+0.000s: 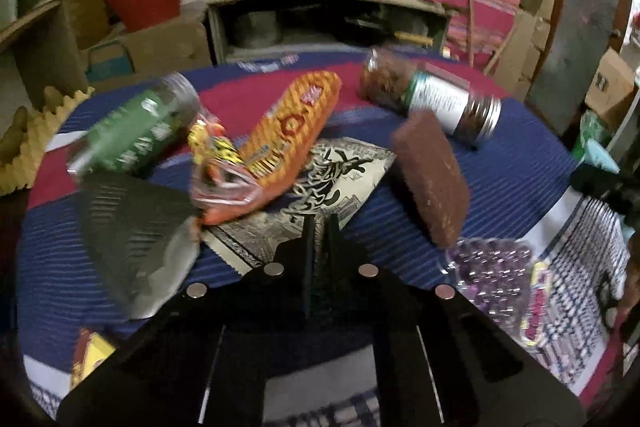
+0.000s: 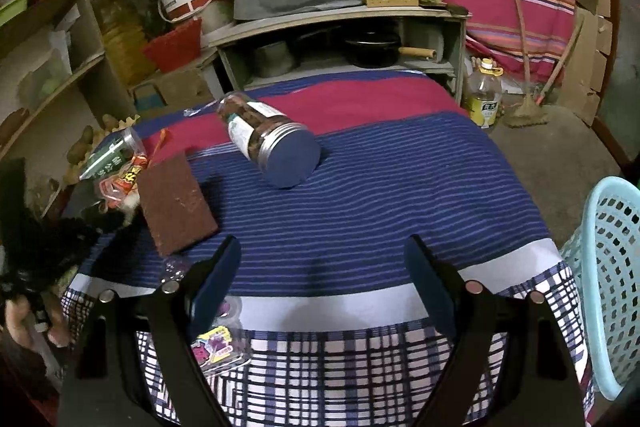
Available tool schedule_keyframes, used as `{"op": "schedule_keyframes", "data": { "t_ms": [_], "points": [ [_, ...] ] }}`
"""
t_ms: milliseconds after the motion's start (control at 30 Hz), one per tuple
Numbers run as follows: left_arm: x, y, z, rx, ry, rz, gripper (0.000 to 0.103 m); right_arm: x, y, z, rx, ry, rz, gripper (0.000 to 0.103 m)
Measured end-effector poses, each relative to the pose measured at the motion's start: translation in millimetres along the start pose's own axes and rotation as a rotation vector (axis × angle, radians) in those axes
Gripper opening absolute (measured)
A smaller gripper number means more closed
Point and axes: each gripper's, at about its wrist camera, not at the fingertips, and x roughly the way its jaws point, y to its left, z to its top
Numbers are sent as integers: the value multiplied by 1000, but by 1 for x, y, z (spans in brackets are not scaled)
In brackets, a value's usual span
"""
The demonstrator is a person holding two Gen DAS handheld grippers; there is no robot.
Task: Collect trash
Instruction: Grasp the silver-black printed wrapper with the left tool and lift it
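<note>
My left gripper (image 1: 320, 223) is shut on the near edge of a cream wrapper with black print (image 1: 336, 171), which lies on the striped cloth. An orange snack packet (image 1: 288, 131) and a clear wrapper with yellow and red print (image 1: 216, 155) overlap the cream wrapper's far left side. A dark foil wrapper (image 1: 136, 227) lies to the left. My right gripper (image 2: 324, 251) hangs open over bare striped cloth (image 2: 380, 211) with nothing between its fingers. A light-blue plastic basket (image 2: 612, 267) stands off the table's right edge.
A green-labelled jar (image 1: 132, 131) and a jar of brown contents (image 2: 268, 143) lie on their sides. A brown scouring pad (image 2: 176, 203) and a packet of purple beads (image 1: 492, 275) sit nearby. Shelves and a low cabinet (image 2: 340, 23) crowd the far side.
</note>
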Motion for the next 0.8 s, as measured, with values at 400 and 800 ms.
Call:
{"op": "schedule_keyframes", "data": {
  "t_ms": [400, 800],
  "points": [
    [-100, 22, -2, -123, -153, 118, 4, 13, 42, -6, -118, 33, 22, 82],
    [-105, 70, -2, -203, -175, 174, 4, 57, 104, 11, -218, 92, 35, 90]
  ]
}}
